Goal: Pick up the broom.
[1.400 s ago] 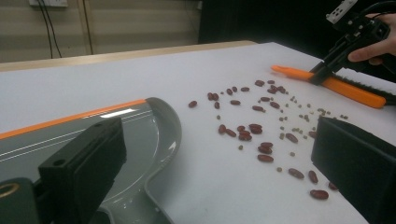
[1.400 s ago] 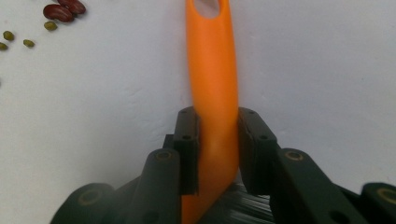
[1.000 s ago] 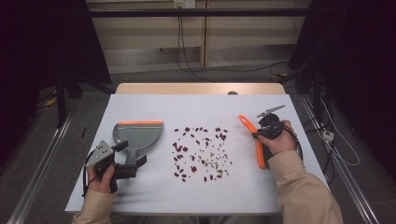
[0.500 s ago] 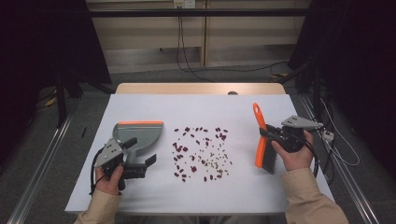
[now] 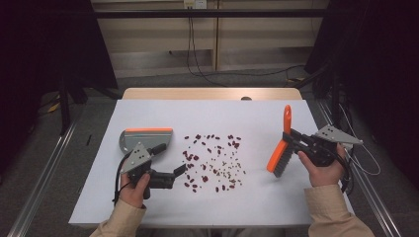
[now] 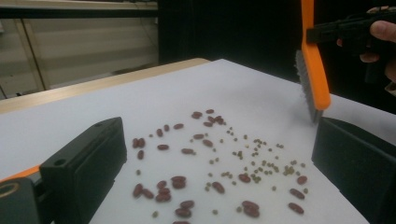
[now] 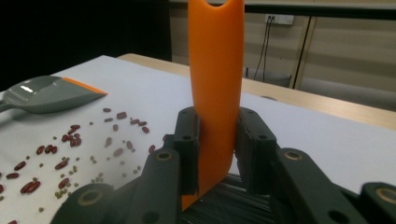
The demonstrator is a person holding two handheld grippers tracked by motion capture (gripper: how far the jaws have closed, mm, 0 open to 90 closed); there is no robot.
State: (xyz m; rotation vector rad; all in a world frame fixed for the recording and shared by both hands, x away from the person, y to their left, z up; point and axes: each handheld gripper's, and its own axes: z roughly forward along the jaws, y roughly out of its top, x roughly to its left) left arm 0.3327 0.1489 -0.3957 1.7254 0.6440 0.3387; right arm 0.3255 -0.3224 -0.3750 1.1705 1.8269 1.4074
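Note:
Red beans and small green ones (image 5: 212, 160) lie scattered on the middle of the white table (image 5: 247, 111). A grey dustpan with an orange lip (image 5: 146, 138) lies to their left. My left gripper (image 5: 170, 159) is just in front of the dustpan, its jaws open, empty and pointing at the beans (image 6: 210, 158). My right gripper (image 5: 295, 139) is shut on the handle of an orange brush (image 5: 279, 150), which hangs tilted over the table's right side, bristles down. In the right gripper view both pads (image 7: 189, 140) press on the orange handle (image 7: 217, 70).
The table's wooden far edge (image 5: 212, 93) borders a dark gap with cables on the floor. Metal rails (image 5: 44, 173) run along both sides of the table. Bare white surface (image 5: 257, 202) lies in front of the beans and between them and the brush.
My right gripper has carried the brush to the right and up, turning it more upright. My left gripper has slid right along the dustpan toward the beans. The dustpan has stayed put.

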